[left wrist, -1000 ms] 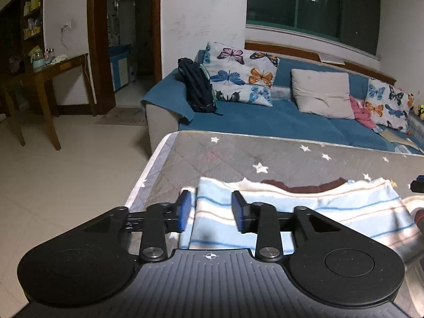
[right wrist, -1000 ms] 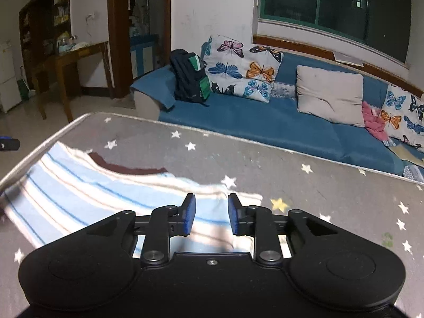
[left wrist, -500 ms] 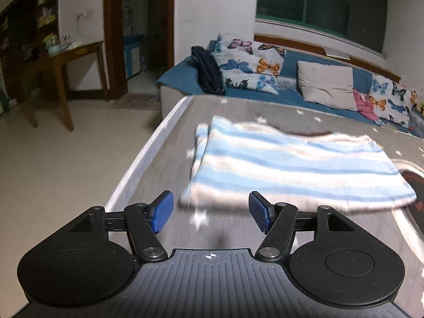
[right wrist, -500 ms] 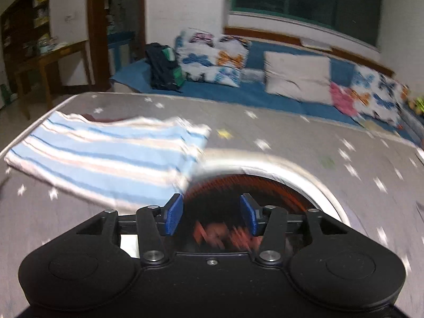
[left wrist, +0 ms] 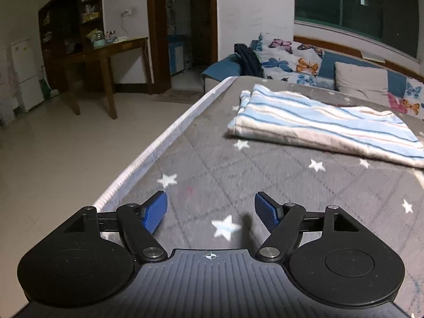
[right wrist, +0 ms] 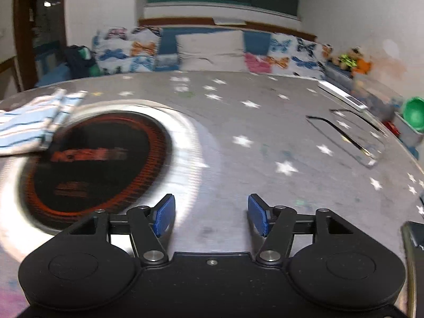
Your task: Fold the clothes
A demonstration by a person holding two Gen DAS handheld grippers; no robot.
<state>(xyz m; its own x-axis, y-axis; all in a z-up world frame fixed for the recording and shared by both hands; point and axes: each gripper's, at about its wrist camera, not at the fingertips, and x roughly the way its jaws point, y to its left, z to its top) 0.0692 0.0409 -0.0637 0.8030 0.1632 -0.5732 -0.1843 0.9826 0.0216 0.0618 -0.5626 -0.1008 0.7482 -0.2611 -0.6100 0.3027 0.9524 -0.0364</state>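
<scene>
Both grippers have pulled back from the folded blue-and-white striped cloth (left wrist: pixel 326 122), jaws just opening: left gripper (left wrist: pixel 210 213) and right gripper (right wrist: pixel 211 216) wide and empty, the cloth lying upper right on the grey star-print counter (left wrist: pixel 212 159), this fold apparently finished.

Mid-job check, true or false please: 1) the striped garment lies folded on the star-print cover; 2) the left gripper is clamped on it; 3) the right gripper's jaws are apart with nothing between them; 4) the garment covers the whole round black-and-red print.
1) True: the striped garment lies folded on the star-print cover.
2) False: the left gripper is open, short of the garment.
3) True: the right gripper is open and empty.
4) False: only its edge reaches the round print.
</scene>
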